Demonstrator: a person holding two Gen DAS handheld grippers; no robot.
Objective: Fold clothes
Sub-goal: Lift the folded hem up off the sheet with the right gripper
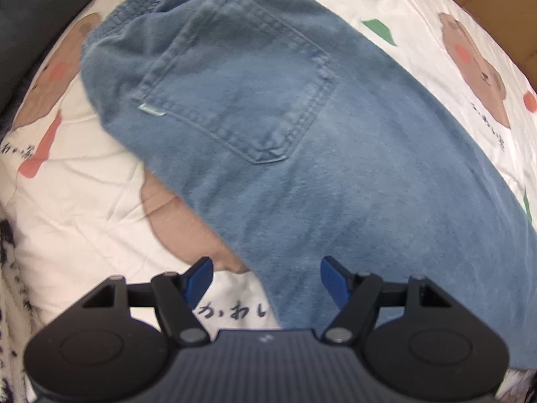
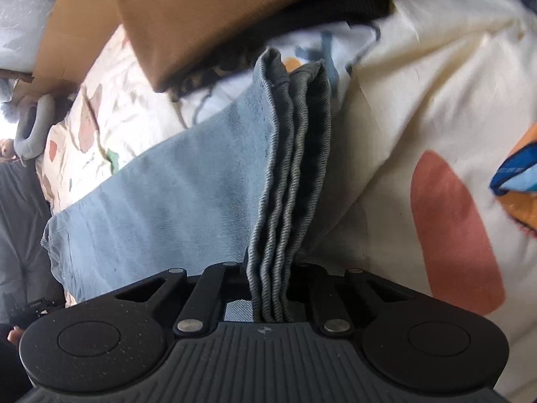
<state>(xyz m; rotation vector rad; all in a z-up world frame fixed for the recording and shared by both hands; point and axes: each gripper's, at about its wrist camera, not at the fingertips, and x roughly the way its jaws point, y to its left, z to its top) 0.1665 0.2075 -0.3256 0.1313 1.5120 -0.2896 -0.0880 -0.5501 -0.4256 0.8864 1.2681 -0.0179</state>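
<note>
Your left gripper points straight down with its blue fingers spread wide and nothing pinched; the lower edge of the blue jeans runs between and just ahead of them, not pressed by either pad. Ahead of those fingers the jeans lie flat across the bear-print sheet, back pocket facing up and the elastic waistband at the far upper left of your view. Left of the left finger, the sheet shows a brown bear shape and black lettering just beside the gripper body; farther right, past the denim, another bear print and a strip of cardboard at the far edge. Your right gripper is angled downward and pressed together on a stacked bundle of the jeans' hems: several denim layers rise straight out from between the jaws, fingertips hidden by the cloth. Left of that bundle the pale blue leg fabric spreads out over the sheet; right of it, cream bedding with a reddish-brown patch lies close by. Beyond the hem tops, a tan garment overhangs, with dark cloth beside it. Far left, a cardboard box; at the right edge, an orange-and-blue item, too cropped to identify.
</note>
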